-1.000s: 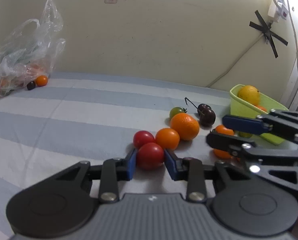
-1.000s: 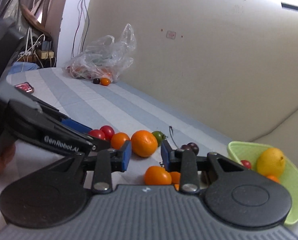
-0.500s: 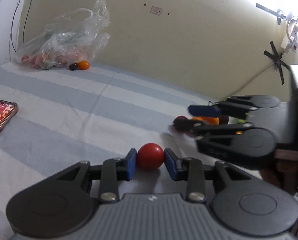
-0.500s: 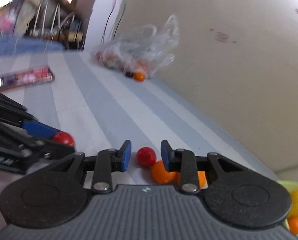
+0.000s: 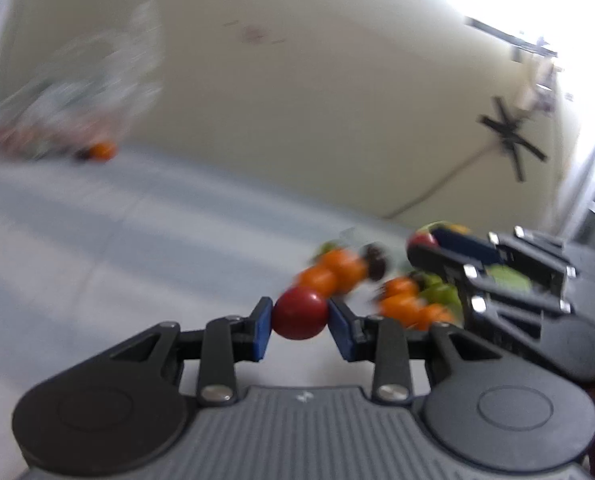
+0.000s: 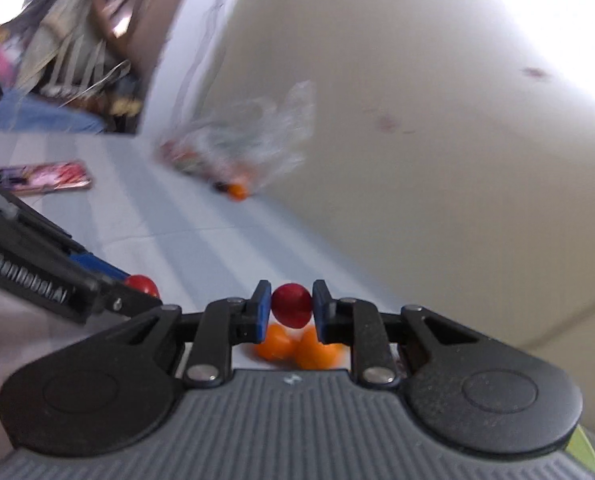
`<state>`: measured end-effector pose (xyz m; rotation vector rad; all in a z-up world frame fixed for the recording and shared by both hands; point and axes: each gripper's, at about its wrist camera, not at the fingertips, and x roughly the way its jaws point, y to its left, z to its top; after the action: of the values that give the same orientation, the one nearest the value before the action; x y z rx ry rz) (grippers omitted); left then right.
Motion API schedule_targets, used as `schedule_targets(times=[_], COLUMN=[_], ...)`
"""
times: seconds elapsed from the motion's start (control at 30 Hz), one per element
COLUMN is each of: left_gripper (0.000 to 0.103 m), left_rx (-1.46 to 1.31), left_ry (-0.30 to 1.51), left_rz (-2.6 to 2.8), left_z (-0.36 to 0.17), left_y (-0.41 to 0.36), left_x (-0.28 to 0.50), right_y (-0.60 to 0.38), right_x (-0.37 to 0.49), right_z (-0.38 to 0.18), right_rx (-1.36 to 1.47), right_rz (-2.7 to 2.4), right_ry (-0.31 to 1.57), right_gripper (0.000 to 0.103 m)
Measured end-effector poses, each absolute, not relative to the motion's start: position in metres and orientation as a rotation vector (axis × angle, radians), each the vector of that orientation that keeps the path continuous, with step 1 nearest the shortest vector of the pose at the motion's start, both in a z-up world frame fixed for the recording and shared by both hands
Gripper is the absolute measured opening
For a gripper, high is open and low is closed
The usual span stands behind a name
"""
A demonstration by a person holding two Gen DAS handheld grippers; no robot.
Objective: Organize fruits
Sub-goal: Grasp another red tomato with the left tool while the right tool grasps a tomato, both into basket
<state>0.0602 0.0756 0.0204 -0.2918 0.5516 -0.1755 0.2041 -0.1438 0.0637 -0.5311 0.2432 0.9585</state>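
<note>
My left gripper (image 5: 300, 318) is shut on a red tomato (image 5: 299, 312), held above the striped cloth (image 5: 97, 240). My right gripper (image 6: 291, 307) is shut on a smaller red tomato (image 6: 292, 305); it also shows at the right of the left wrist view as the right gripper (image 5: 425, 246), tomato at its tip. Orange fruits (image 5: 333, 270) and dark cherries (image 5: 375, 260) lie blurred on the cloth beyond the left gripper. More orange fruits (image 6: 297, 346) sit under the right gripper. The left gripper (image 6: 137, 288) with its tomato shows at the left of the right wrist view.
A green basket (image 5: 509, 276) is partly hidden behind the right gripper. A clear plastic bag (image 6: 241, 148) with fruit lies by the wall, an orange fruit (image 6: 237, 191) beside it. A phone (image 6: 41, 176) lies on the cloth at the left. The wall (image 5: 317, 100) bounds the far side.
My right gripper has shut on the small red tomato and lifted it. My left gripper, still gripping its tomato, has risen and swung back toward the fruit pile. Both views are now blurred.
</note>
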Motion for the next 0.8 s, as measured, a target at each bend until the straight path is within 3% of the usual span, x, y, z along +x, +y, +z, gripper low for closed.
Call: schedule_targets(times=[0.3, 0.53, 0.57, 0.63, 0.67, 0.8], left_gripper=[0.031, 0.032, 0.034, 0.056, 0.061, 0.064], left_rx=[-0.176, -0.110, -0.104, -0.094, -0.086, -0.099], left_ry=[0.517, 0.585, 0.595, 0.607, 0.608, 0.586], left_rz=[-0.386, -0.384, -0.381, -0.365, -0.349, -0.340], left_z=[0.052, 0.040, 0.037, 0.032, 0.030, 0.038], left_y=[-0.051, -0.115, -0.119, -0.126, -0.129, -0.127], left_x=[0.144, 0.187, 0.191, 0.191, 0.189, 0.177], right_y=[-0.268, -0.291, -0.292, -0.295, -0.297, -0.307], right_x=[0.250, 0.273, 0.275, 0.280, 0.283, 0.286], right_z=[0.073, 0.058, 0.057, 0.055, 0.055, 0.061], right_rx=[-0.342, -0.282, -0.292, -0.279, -0.263, -0.205], right_rz=[0.631, 0.574, 0.560, 0.543, 0.541, 0.483], right_ry=[0.281, 0.329, 0.332, 0.352, 0.366, 0.350], right_gripper=[0.025, 0.026, 0.026, 0.027, 0.027, 0.040])
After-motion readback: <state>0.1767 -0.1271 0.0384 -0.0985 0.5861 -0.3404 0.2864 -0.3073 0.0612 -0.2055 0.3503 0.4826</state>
